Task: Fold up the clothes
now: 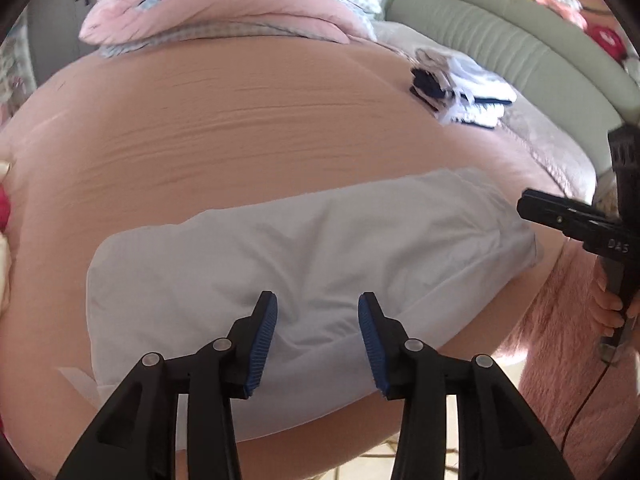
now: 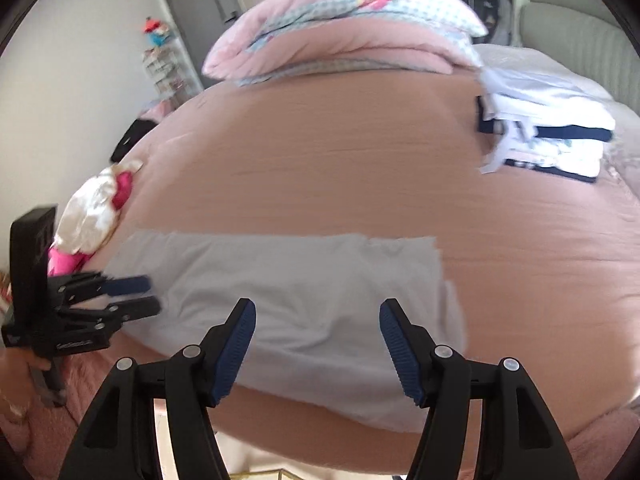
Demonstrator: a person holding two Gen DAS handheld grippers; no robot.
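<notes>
Both grippers (image 1: 317, 334) (image 2: 317, 346) gaping empty over white garment (image 1: 304, 248), satin bundle (image 2: 94, 210) only right view

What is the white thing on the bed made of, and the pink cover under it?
The white garment looks like thin woven cloth, maybe cotton: matte, with soft creases. The pink bed cover looks like a matte fabric with fine ridges, possibly a textured weave; I can't tell the fibre. The gripper pads look like ribbed blue rubber or plastic.

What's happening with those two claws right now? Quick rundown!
Left gripper open, right gripper open, both empty above white garment. Garment lies folded on pink bedspread. Nothing in the way.
</notes>
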